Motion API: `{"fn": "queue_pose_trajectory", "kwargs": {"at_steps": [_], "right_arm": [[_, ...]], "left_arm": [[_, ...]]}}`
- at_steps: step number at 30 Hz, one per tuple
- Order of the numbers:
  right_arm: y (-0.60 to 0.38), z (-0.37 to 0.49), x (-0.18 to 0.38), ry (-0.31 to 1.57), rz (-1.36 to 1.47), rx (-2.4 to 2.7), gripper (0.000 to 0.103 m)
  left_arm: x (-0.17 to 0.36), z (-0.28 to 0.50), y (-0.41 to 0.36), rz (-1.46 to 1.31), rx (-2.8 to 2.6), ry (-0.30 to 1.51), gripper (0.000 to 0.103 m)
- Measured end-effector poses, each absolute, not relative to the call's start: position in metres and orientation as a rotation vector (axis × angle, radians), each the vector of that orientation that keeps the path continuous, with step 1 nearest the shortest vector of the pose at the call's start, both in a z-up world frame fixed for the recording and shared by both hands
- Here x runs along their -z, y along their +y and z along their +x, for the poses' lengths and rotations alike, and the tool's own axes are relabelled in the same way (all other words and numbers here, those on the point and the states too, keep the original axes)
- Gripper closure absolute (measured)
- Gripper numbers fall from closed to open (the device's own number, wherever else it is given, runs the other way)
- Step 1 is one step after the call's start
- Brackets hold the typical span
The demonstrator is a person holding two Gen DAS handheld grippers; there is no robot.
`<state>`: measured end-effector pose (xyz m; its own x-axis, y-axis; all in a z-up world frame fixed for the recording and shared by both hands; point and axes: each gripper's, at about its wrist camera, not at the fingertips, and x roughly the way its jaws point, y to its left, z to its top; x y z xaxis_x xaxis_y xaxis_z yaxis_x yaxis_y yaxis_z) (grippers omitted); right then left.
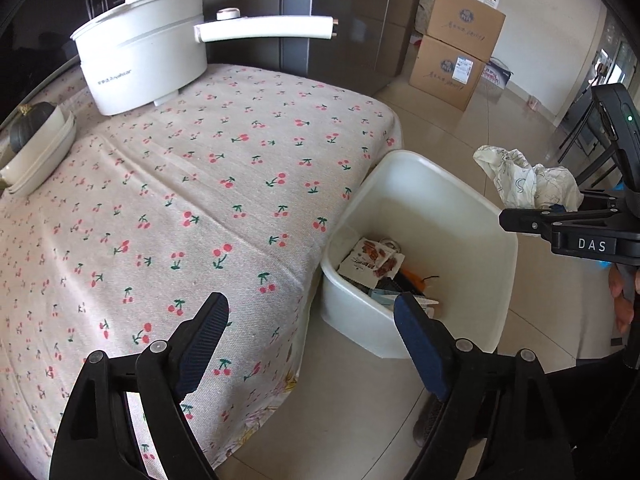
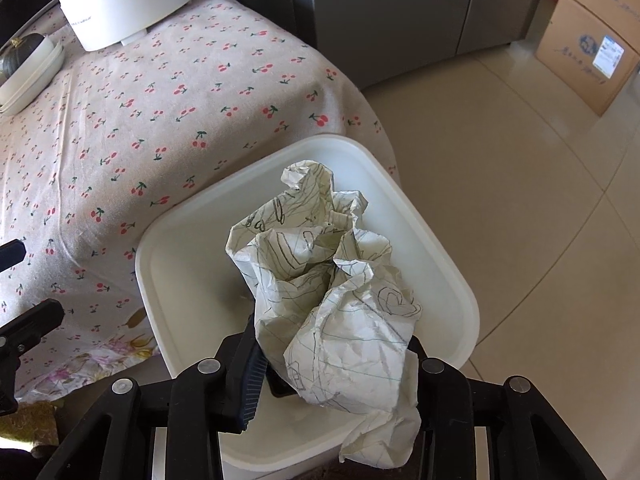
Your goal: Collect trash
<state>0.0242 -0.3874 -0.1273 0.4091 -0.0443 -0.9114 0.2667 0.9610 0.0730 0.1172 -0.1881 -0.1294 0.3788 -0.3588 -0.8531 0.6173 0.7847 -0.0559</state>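
Right hand-held gripper (image 2: 332, 364) clamped crumpled scribbled paper (image 2: 328, 280) over the white bin (image 2: 440, 240), poised for dropping | left hand-held gripper (image 1: 312, 344) wide, empty, beside the tabletop (image 1: 200, 200).

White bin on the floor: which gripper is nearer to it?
Right. The right gripper holds crumpled paper directly above the white bin; the left gripper, open, sits back over the table edge beside it.
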Motion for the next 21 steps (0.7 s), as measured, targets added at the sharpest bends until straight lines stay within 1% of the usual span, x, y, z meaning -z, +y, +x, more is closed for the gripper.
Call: {"fn": "queue_pose_trajectory", "kwargs": {"at_steps": [2,4,11,21], "right_arm": [[-0.385,0.025,0.126,1.137,0.216,0.214,0.034],[-0.382,0.024,0.123,1.124,0.212,0.223,0.025],[-0.361,0.021,0.11,1.102,0.17,0.229,0.024],[-0.306,0.019,0.069,0.957,0.009,0.212,0.023]], "left_arm": [[0.126,0.117,-0.179,0.292,0.603,0.993,0.016],[0.123,0.116,-0.17,0.302,0.573,0.983,0.015],[0.106,0.11,-0.137,0.251,0.503,0.971,0.014],[0.071,0.091,-0.084,0.146,0.361,0.877,0.013]]}}
